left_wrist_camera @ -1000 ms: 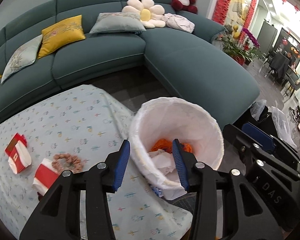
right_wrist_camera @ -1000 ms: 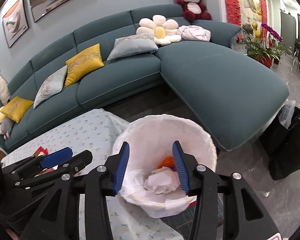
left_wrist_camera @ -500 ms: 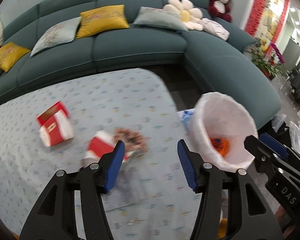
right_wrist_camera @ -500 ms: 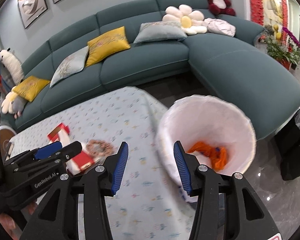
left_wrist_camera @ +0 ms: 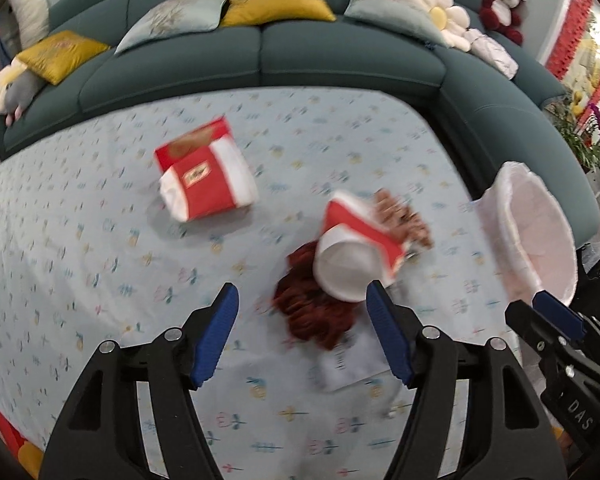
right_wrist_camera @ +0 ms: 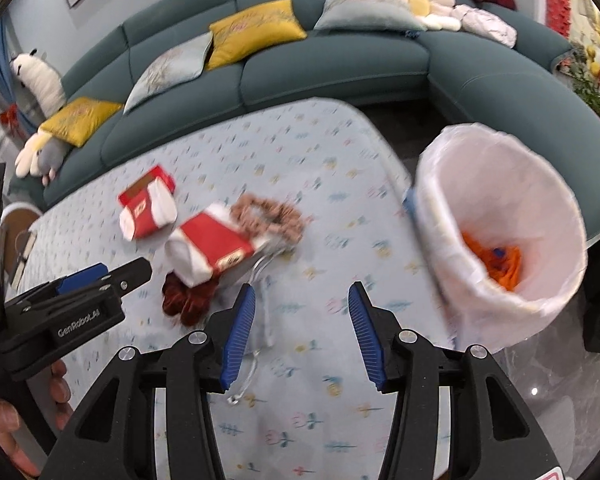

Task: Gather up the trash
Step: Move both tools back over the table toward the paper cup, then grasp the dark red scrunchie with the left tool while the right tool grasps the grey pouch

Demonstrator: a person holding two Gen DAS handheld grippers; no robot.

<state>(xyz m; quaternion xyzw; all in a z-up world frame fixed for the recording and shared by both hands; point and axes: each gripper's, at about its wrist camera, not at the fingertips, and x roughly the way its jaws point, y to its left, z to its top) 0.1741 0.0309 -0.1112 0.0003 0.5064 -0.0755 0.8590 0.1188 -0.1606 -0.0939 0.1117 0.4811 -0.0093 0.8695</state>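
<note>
Trash on the worktop (left_wrist_camera: 80, 240): two red & white cartons plus scrunchies, w/ a white-lined bin (right_wrist_camera: 500, 240) at the worktop's right edge. In the left wrist view we see one carton (left_wrist_camera: 206, 178) upper left of centre, lying flat, well apart from the rest. The 2nd carton (left_wrist_camera: 356, 252) sits mid-frame, tilted, its white end toward us, resting on a dark red scrunchie (left_wrist_camera: 316, 308) and touching a pinkish-brown scrunchie (left_wrist_camera: 404, 216) behind it. A clear plastic wrapper (left_wrist_camera: 348, 364) lies just below the red scrunchie; blurred, can't tell more.

Our left tongs (left_wrist_camera: 302, 336) are spread wide, nothing between them, hovering above the red scrunchie & the 2nd carton. Right tongs (right_wrist_camera: 302, 336) also spread wide & empty in the right wrist view, over bare cloth in the lower centre, w/ the bin to their upper right. Bin holds orange stuff (right_wrist_camera: 496, 262) at the bottom, w/ a bit of blue in it.

Teal sofa (right_wrist_camera: 320, 64) w/ yellow & grey cushions runs along the top of both frames
</note>
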